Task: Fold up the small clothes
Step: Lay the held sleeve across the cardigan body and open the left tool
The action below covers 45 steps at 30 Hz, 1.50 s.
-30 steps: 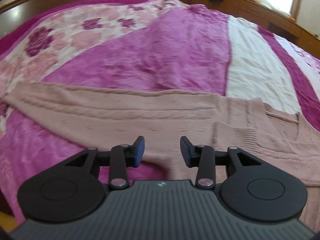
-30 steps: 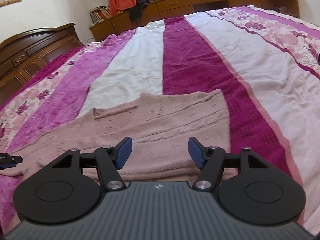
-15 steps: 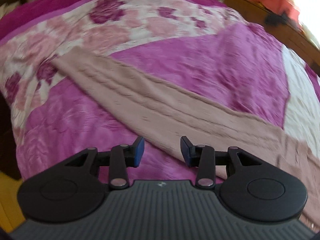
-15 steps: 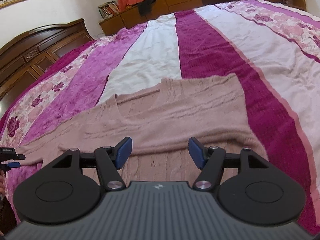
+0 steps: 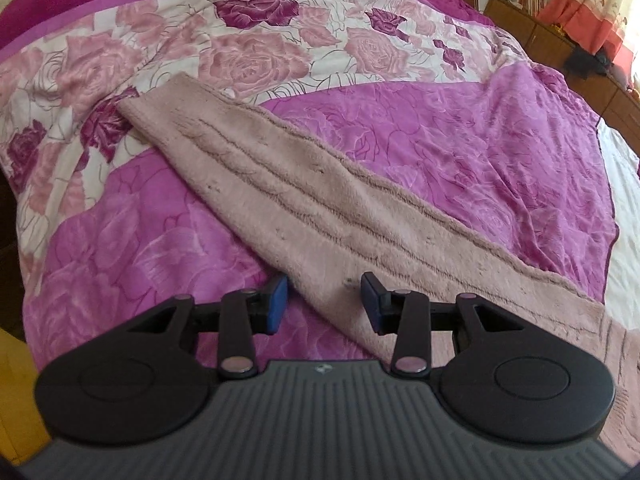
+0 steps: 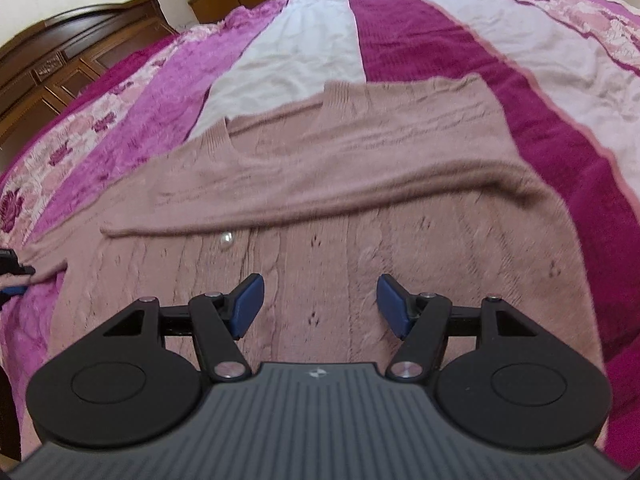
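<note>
Bedroom setting: bedspread (image 6: pixel 400 32) in magenta, white and rose-print bands, dark wooden furniture along the far walls.

Item 1. Left gripper (image 5: pixel 323 304): jaws apart, nothing between them, blue pads either side of the near edge of a sleeve. Whether the pads touch the knit cannot be told.

Item 2. Right gripper (image 6: pixel 317 306): jaws spread wide, empty, poised above the body panel of the garment.

Item 3. Sweater (image 6: pixel 340 184): dusty-pink cable knit, lying across the bedspread. One sleeve appears already laid across the chest, forming a long horizontal ridge. A small pale button (image 6: pixel 227 240) shows just below that ridge. Neckline lies toward the far side.

Item 4. Outstretched sleeve (image 5: pixel 288 184): runs flat and diagonal from the left gripper toward the far left, cuff resting on the rose-print band.

Step in hand, as judged: the second sleeve fold, approach phase, grasp not yet made.

Next move, as judged: the left jaws should close on the sleeve, probably further toward the cuff, then carry it over onto the body; the right gripper may need to pin the body panel against dragging.
</note>
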### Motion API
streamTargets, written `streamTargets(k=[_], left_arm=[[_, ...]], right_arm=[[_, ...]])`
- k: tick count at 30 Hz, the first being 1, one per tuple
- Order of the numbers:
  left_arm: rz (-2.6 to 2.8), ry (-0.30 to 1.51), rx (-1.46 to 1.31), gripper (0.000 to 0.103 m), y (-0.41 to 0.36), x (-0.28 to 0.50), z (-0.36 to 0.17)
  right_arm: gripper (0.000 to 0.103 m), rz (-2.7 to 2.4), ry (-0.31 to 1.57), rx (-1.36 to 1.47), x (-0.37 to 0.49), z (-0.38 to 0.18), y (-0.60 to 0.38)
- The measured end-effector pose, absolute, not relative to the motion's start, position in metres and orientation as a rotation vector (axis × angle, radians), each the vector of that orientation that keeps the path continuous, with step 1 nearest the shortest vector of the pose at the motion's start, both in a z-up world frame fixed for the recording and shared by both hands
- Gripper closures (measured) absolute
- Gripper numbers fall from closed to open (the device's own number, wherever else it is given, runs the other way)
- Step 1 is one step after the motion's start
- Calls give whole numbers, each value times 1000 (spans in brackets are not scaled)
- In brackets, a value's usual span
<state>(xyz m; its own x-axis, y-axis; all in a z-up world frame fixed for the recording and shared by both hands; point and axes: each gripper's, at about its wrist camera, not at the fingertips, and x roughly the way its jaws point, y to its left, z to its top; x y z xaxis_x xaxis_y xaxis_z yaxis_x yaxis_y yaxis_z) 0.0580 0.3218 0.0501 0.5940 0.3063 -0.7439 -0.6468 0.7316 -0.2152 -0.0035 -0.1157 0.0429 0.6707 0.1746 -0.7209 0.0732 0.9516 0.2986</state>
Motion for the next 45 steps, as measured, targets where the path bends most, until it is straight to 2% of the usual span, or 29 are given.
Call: streamTargets(k=[6,14,25,34,39,45], left_arm=[[570,749,-496,61,329,70,47],[568,740,-478,61,340,88,44],[562,725,-386,61,338,102,41],[566,714,-321,62,331,103,41],[556,705,-303,72,326,102,44],[544,682,-267,77,317,100,51]], right_arm=[[33,38,859,299,2,37,-110],[24,22,872,239,8,33,-96],[17,1,890,185,16,29,-83],[15,-5,890,159,18,28,-79],[15,-5,890,160,18,28,-79],[14,-3,888,162,17,28,-78]])
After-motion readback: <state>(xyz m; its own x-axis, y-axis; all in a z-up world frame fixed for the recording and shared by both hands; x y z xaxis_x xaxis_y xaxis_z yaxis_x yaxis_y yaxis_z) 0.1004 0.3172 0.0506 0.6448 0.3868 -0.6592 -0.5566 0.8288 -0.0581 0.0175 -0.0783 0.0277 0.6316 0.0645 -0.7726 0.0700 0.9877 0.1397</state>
